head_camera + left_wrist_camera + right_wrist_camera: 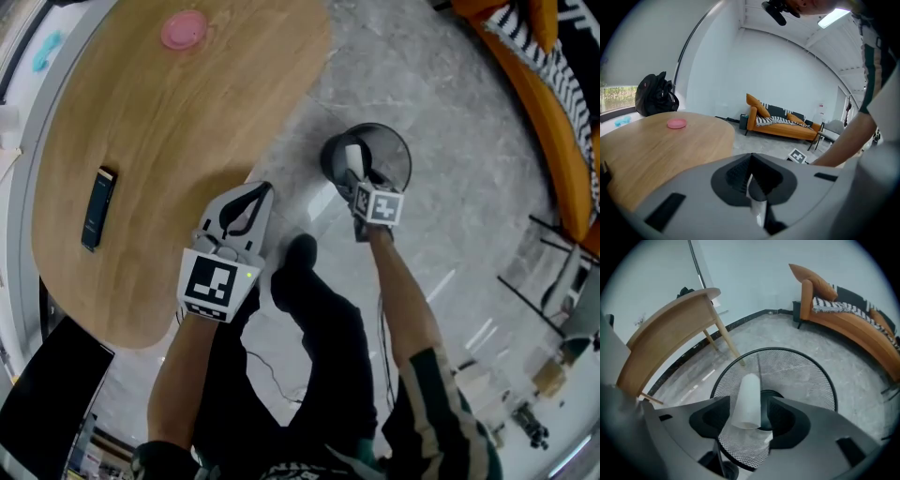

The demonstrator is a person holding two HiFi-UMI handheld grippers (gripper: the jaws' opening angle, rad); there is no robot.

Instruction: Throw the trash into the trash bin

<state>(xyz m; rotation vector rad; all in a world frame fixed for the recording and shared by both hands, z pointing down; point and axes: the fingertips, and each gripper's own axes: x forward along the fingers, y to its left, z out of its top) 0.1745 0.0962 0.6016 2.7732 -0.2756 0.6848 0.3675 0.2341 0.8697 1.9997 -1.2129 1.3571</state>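
Grey-bodied, the left gripper point(265, 190) hung with its jaws pressed together at the wooden table's point(169, 141) rounded edge. The right gripper's point(750, 401) jaws stood spread, with a white translucent plastic cup point(746, 392) unpinched between them, narrow end pointing into the black mesh trash bin point(806, 376) beneath.

White cup point(747, 401) over black mesh bin point(802, 372)

left gripper point(256, 192): grey shell, black-and-white marker cube point(214, 286), green light point(248, 275) | right gripper point(356, 178): matching cube point(381, 206) | worn: dark-green white-striped sleeve point(441, 412), black trousers point(323, 347), black shoe point(300, 253)
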